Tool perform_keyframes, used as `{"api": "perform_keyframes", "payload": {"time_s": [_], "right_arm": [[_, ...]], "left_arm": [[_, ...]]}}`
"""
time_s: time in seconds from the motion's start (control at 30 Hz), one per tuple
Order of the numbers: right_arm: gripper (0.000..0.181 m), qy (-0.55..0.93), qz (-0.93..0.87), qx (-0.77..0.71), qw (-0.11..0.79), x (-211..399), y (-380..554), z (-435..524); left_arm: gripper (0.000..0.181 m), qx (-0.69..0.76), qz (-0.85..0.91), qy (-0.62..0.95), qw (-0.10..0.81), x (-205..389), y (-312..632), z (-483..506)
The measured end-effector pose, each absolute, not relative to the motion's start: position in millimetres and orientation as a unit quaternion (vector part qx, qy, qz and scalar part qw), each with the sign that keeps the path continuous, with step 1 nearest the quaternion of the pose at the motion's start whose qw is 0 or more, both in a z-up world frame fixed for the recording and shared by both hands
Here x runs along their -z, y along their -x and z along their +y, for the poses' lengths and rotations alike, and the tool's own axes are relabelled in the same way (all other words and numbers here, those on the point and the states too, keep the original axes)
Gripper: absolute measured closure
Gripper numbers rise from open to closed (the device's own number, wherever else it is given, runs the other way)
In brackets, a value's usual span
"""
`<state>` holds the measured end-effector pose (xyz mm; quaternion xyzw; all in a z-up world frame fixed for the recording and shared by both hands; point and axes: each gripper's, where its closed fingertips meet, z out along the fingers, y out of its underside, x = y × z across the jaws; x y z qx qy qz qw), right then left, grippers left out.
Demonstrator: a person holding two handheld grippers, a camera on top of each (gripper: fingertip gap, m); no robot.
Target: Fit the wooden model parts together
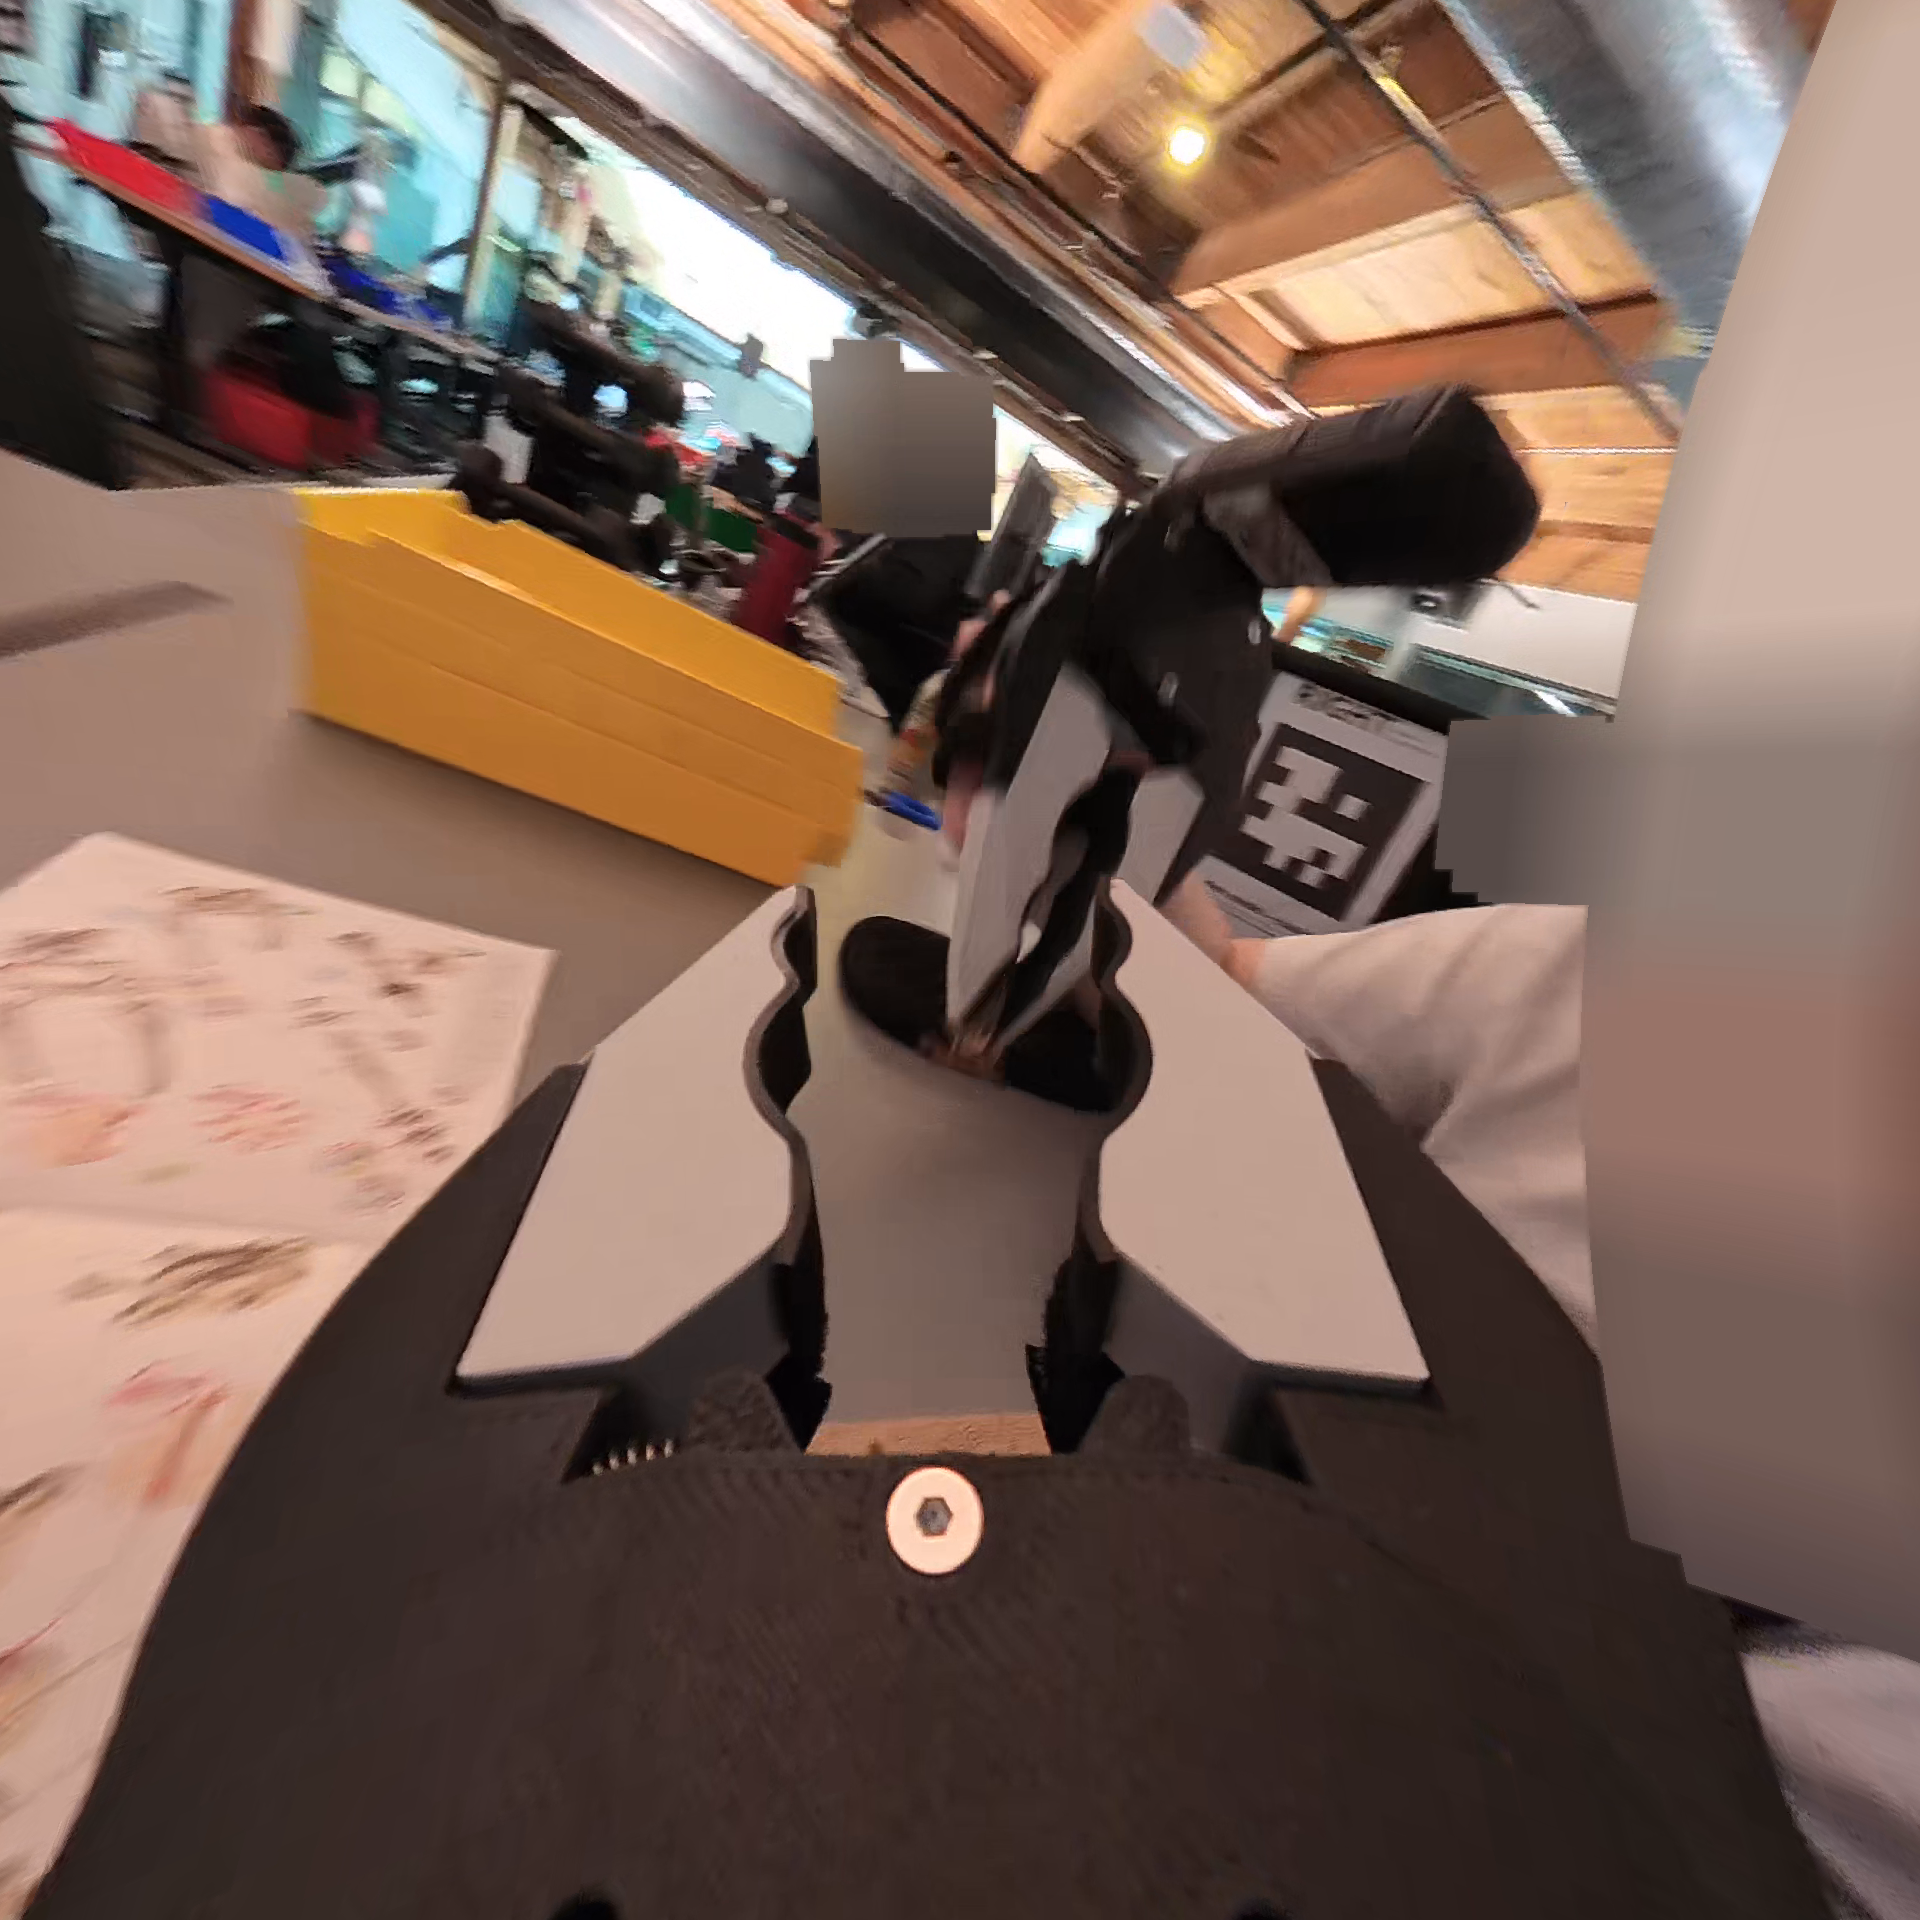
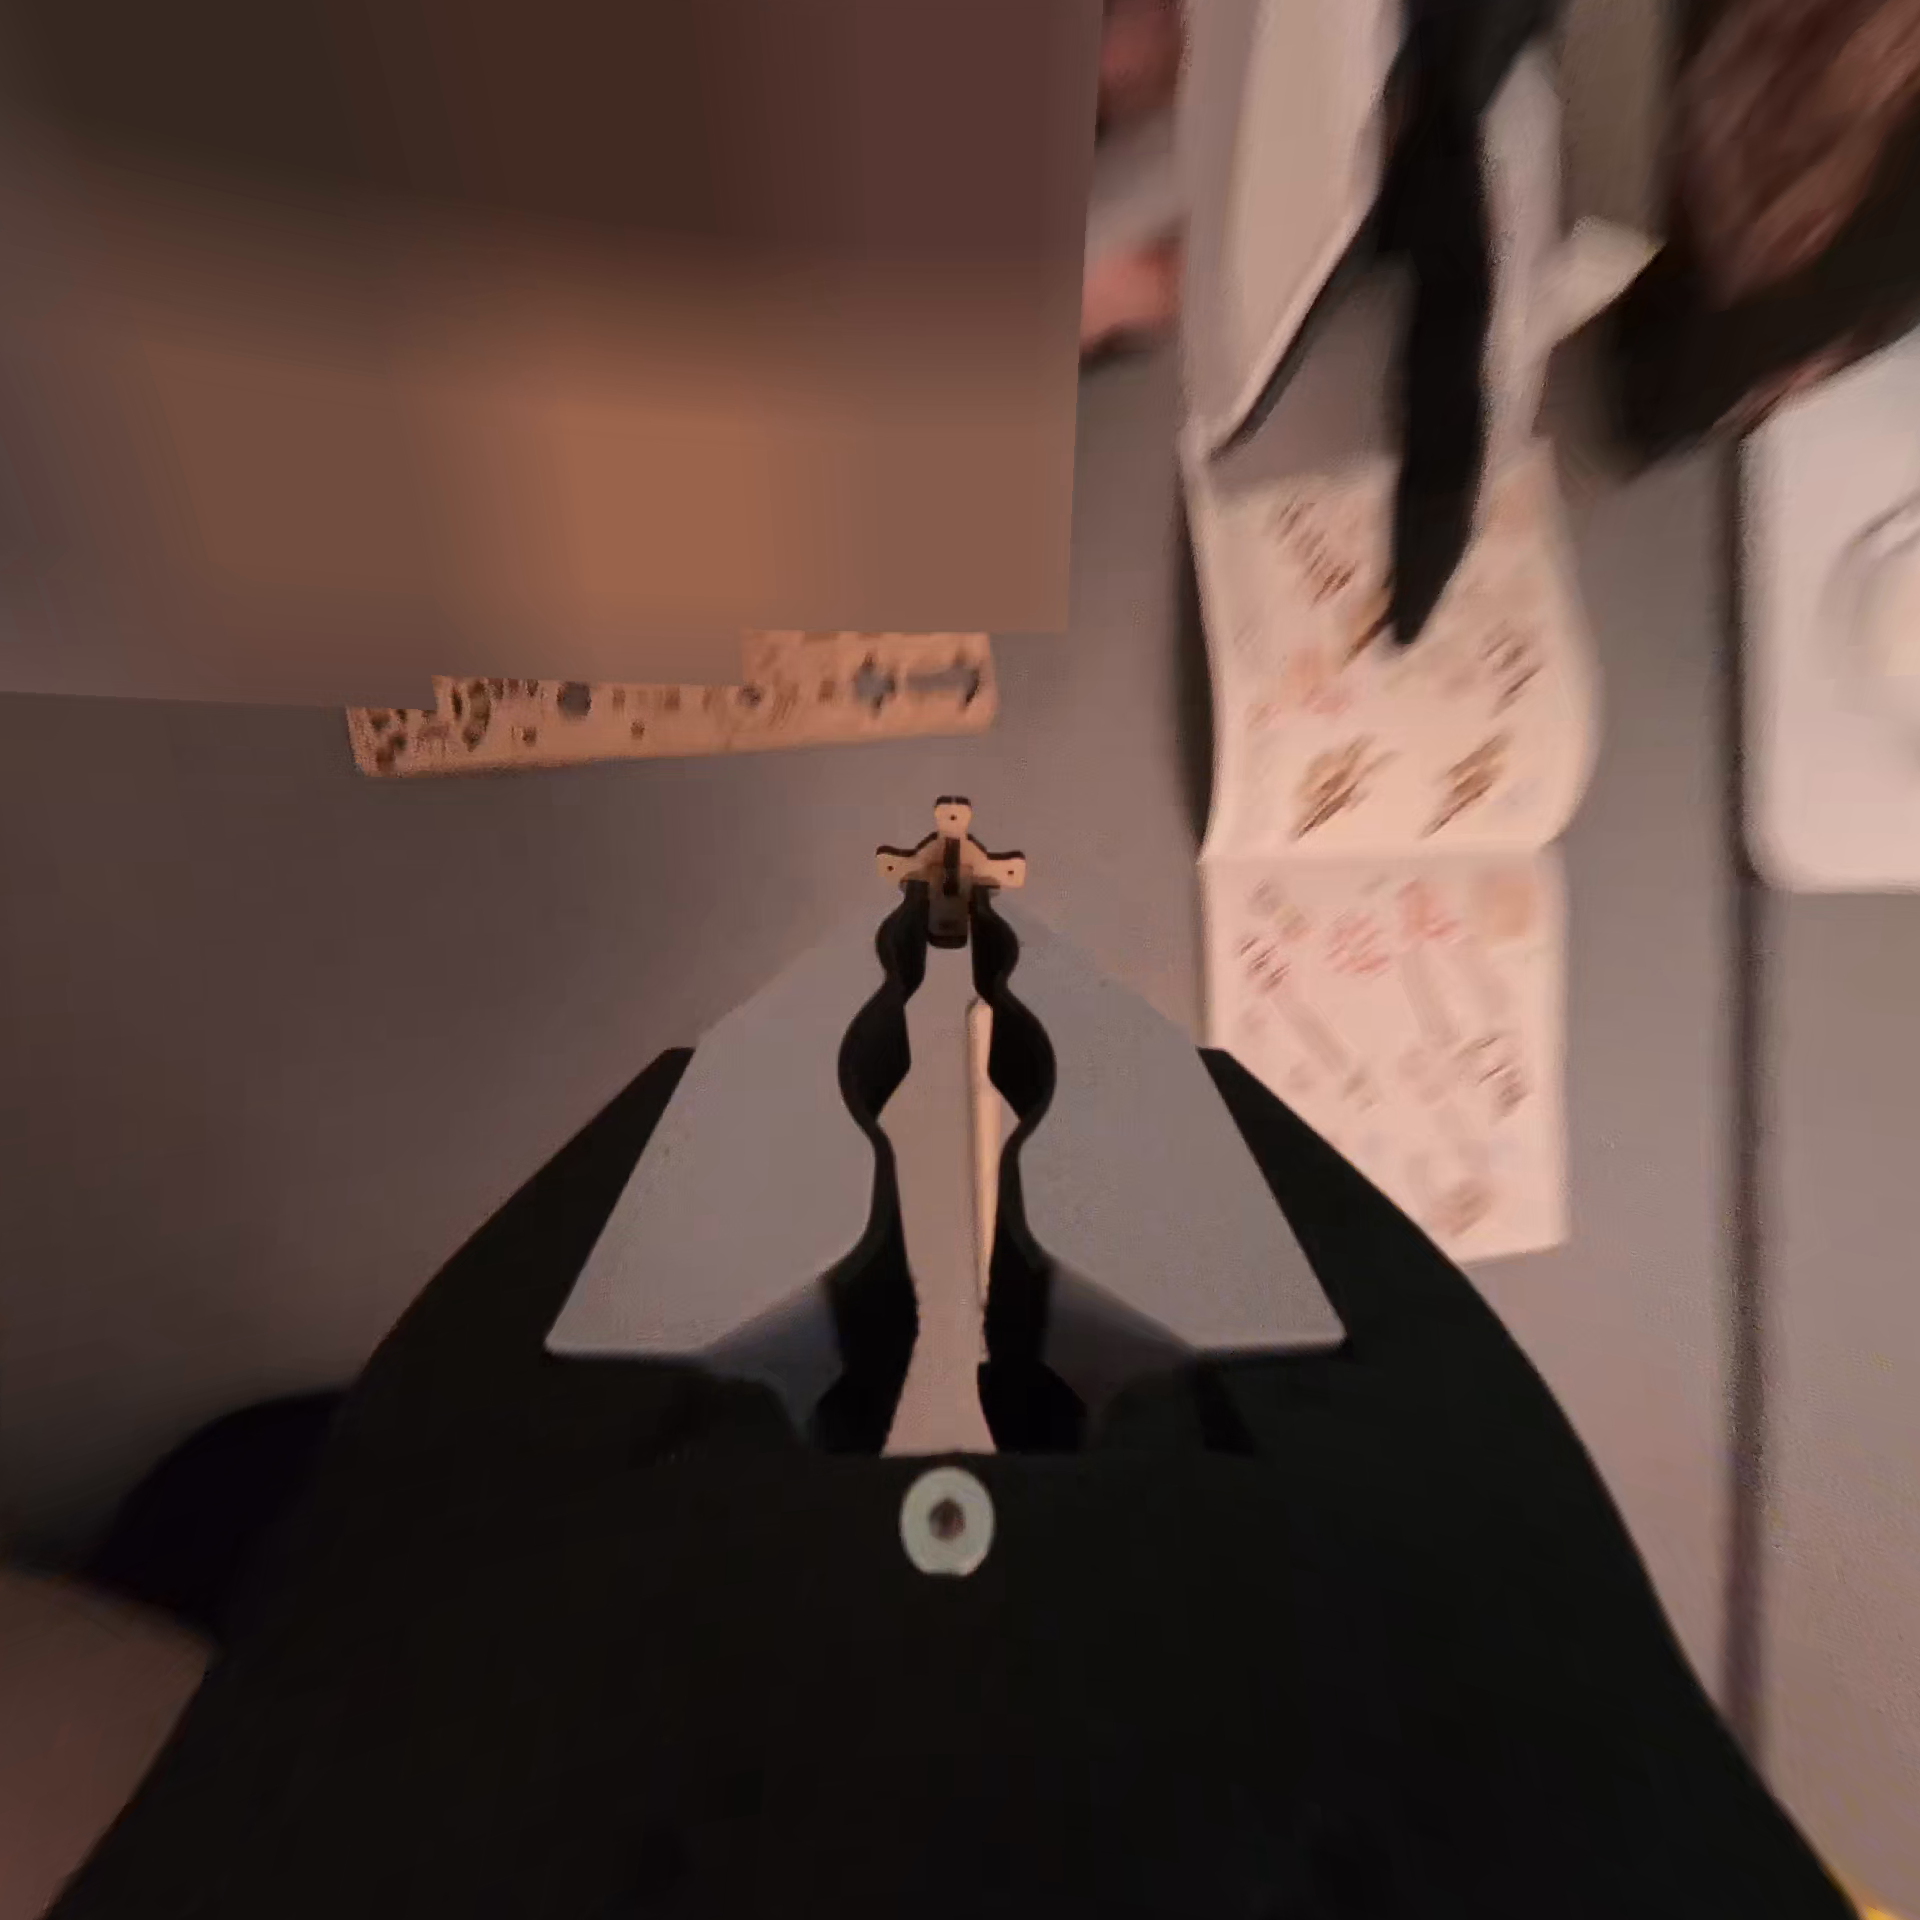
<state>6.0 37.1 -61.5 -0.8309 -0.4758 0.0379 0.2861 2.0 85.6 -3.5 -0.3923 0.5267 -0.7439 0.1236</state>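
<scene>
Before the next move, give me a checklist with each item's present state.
1. Right gripper shut on the small wooden piece: ok, the piece sticks out past the tips.
2. Left gripper free to take a part: ok, its jaws stand apart with nothing between them.
3. Piece seated square in the grip: cannot tell, only its front end shows.
4. Wooden parts sheet in view ahead of the right gripper: ok, though partly covered by a blurred patch.
5. Instruction sheet readable: not ok, both views smear it.
6. Mating part located: cannot tell.
</scene>
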Motion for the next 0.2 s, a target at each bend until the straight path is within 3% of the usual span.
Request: {"api": "perform_keyframes", "payload": {"time_s": [0.1,0.2], "right_arm": [[0.175,0.875,-0.465,-0.004,0.137,114,-29,23],[0.174,0.893,-0.447,0.010,0.046,133,-36,3]], "left_arm": [[0.132,0.731,0.526,0.415,0.127,13,-6,97],[0.134,0.722,0.537,0.421,0.115,21,-8,93]]}}
